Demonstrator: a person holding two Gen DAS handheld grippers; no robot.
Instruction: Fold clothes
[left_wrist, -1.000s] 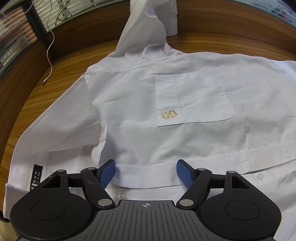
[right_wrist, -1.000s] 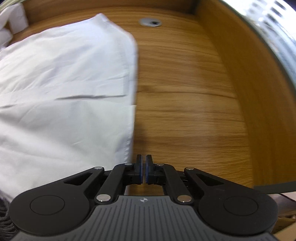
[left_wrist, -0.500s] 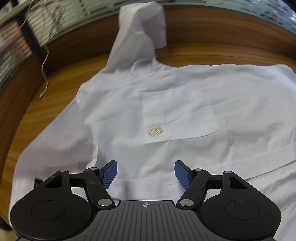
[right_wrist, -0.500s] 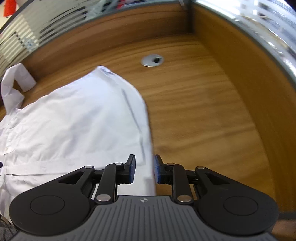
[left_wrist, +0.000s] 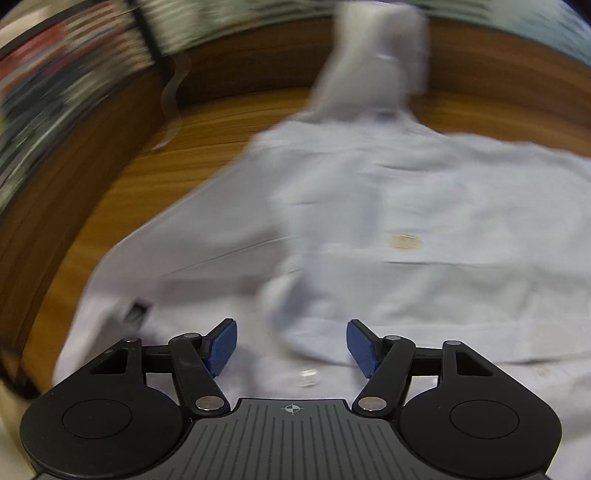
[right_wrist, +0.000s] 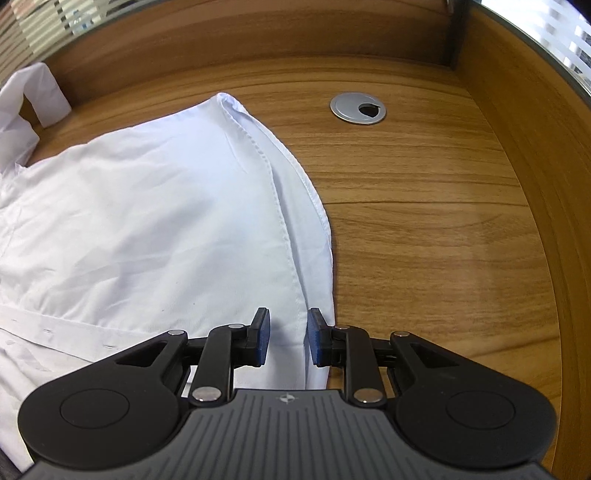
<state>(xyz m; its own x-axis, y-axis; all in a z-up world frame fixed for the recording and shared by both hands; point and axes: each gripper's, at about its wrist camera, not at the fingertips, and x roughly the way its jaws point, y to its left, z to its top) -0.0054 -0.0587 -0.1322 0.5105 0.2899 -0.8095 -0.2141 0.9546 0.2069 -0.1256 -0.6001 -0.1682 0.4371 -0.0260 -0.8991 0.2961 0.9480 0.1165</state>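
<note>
Here one white shirt (right_wrist: 147, 229) lies spread over the wooden desk (right_wrist: 424, 229), front side up, and everything else is placed against it. Its stitched side hem (right_wrist: 284, 206) curves from the far corner down toward the right gripper (right_wrist: 287, 341), whose fingers stand a narrow way apart above the cloth just inside that hem, holding nothing. Beyond the hem, bare desk runs out to the raised wooden wall at the far and outer sides, broken only by one round metal cable grommet (right_wrist: 357, 108) well apart from the shirt's far corner. One sleeve (right_wrist: 40, 96) rises at the shirt's far end against the back wall. In the left wrist view, which is heavily motion-blurred, the left gripper (left_wrist: 291, 347) hangs over the shirt's near part with its fingers spread wide and empty. One chest pocket with a small gold emblem (left_wrist: 404, 242) lies ahead of it, one dark label (left_wrist: 136, 312) sits near the collar side, and bare desk borders the shirt on that side.
</note>
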